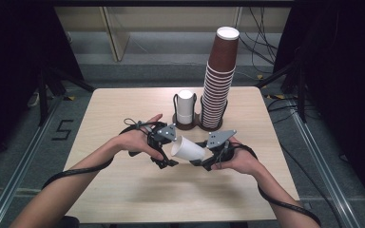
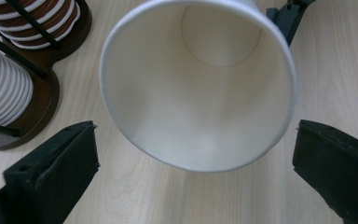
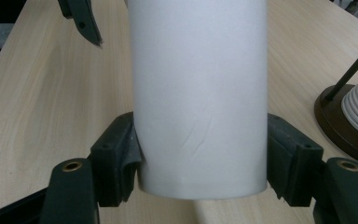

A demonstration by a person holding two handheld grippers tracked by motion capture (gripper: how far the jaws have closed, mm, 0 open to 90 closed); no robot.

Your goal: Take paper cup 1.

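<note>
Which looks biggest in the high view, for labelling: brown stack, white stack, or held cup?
1. Brown stack, by far the tallest.
2. White stack and held cup look alike; the cup is nearer the camera, so unranked.

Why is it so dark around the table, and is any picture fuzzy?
High view: light falls on the table, the sides stay black, and soft shadows lie under the arms. Left gripper view: the white cup looks sharp, shaded inside. Right gripper view: the cup's wall is evenly lit, with small creases plain.
</note>
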